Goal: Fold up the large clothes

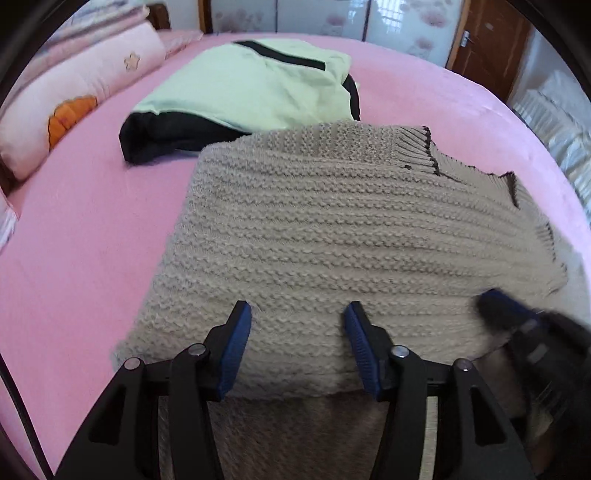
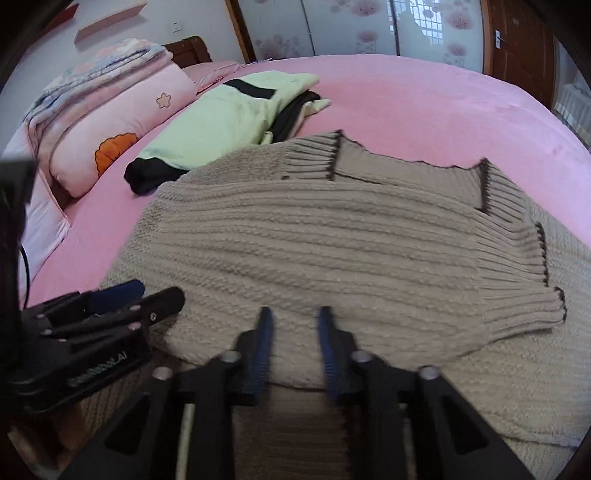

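A beige knitted sweater (image 1: 332, 236) with dark-trimmed ribbed cuffs lies folded on the pink bed (image 1: 81, 229); it also shows in the right wrist view (image 2: 332, 236). My left gripper (image 1: 297, 314) is open, its blue pads just over the sweater's near folded edge, holding nothing. My right gripper (image 2: 293, 317) is open with a narrower gap, also at the near edge, empty. The right gripper shows blurred at the right of the left wrist view (image 1: 517, 314); the left gripper shows at the left of the right wrist view (image 2: 122, 299).
A folded light-green and black garment (image 1: 243, 96) lies behind the sweater, also in the right wrist view (image 2: 229, 122). Pink pillows (image 1: 66, 103) and folded bedding (image 2: 96, 74) line the left side. Wardrobe doors (image 2: 369, 26) and a wooden door (image 1: 487, 48) stand beyond the bed.
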Action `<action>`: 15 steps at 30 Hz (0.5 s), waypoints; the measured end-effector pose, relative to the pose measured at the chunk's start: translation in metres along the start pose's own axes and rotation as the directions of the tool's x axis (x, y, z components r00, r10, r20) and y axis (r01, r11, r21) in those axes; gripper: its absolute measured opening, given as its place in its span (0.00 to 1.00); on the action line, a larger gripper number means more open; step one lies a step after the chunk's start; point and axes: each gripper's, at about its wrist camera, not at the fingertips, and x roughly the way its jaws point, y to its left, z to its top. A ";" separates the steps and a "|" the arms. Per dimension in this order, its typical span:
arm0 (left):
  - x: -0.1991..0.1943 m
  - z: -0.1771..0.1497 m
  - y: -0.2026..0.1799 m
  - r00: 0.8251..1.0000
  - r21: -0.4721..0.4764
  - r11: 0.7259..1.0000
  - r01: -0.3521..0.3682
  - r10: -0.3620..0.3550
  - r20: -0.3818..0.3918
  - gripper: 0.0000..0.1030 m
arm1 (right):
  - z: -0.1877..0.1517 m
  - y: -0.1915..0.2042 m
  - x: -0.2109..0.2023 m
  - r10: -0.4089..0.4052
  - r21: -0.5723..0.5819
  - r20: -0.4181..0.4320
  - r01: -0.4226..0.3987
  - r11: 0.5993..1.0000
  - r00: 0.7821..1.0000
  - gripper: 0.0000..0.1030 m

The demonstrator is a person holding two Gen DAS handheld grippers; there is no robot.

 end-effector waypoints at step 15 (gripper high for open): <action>-0.004 0.010 0.002 0.999 0.037 0.999 -0.020 0.021 -0.030 0.58 | -0.009 -0.124 -0.047 -0.218 0.237 0.026 0.206 0.949 0.976 0.05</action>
